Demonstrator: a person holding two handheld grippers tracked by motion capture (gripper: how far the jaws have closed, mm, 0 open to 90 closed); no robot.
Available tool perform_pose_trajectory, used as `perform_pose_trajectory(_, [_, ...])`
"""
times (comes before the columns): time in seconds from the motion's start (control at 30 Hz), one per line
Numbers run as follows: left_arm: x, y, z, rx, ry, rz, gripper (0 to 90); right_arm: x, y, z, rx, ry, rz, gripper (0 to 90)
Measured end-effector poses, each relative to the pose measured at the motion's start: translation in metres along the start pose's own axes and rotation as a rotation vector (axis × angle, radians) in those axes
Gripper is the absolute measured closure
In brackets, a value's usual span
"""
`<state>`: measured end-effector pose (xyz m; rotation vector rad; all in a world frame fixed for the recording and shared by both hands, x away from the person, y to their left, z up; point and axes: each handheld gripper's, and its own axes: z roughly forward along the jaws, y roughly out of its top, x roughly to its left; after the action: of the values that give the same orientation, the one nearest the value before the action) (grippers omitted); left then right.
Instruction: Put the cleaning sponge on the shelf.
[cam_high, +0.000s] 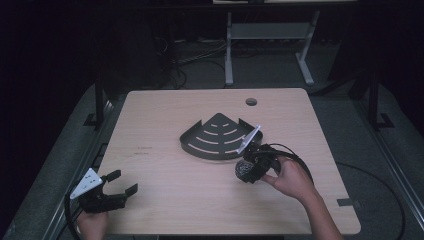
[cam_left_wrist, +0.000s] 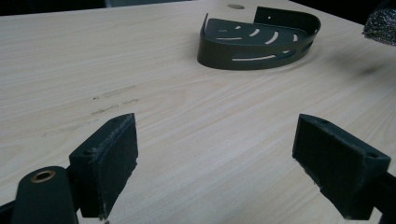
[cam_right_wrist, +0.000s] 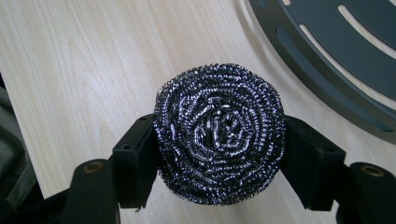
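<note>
The right gripper (cam_right_wrist: 219, 154) has its fingers closed on the round steel-wool scouring ball (cam_right_wrist: 219, 133), just beside the dark slotted corner tray (cam_high: 216, 137), seemingly not yet placed, while the left gripper (cam_left_wrist: 229, 168) waits wide open and empty over the light wooden bench (cam_high: 170, 190).

No legible text or markings anywhere

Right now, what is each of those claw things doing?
Left gripper: open, holding nothing.
Right gripper: shut on the steel wool scourer.
</note>
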<state>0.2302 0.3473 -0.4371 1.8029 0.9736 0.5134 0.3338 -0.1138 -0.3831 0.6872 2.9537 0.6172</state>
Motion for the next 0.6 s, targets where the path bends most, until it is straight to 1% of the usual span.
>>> perform_pose_trajectory(0.17, [0.0,0.001,0.001,0.001,0.0,0.001,13.4,-0.004,0.006,0.002,0.013,0.006,-0.001,32.7])
perform_pose_trajectory(0.27, [-0.001,0.001,0.0,0.002,0.002,0.003,13.4,-0.007,0.009,0.002,0.012,0.017,0.002,32.7])
perform_pose_trajectory(0.43, [-0.001,0.001,0.0,-0.001,0.003,-0.001,13.4,-0.011,0.016,0.001,0.025,0.014,-0.007,32.7])
perform_pose_trajectory(0.6, [-0.001,0.001,0.0,0.001,0.004,0.001,13.5,-0.014,0.024,-0.002,0.025,0.015,-0.016,32.7])
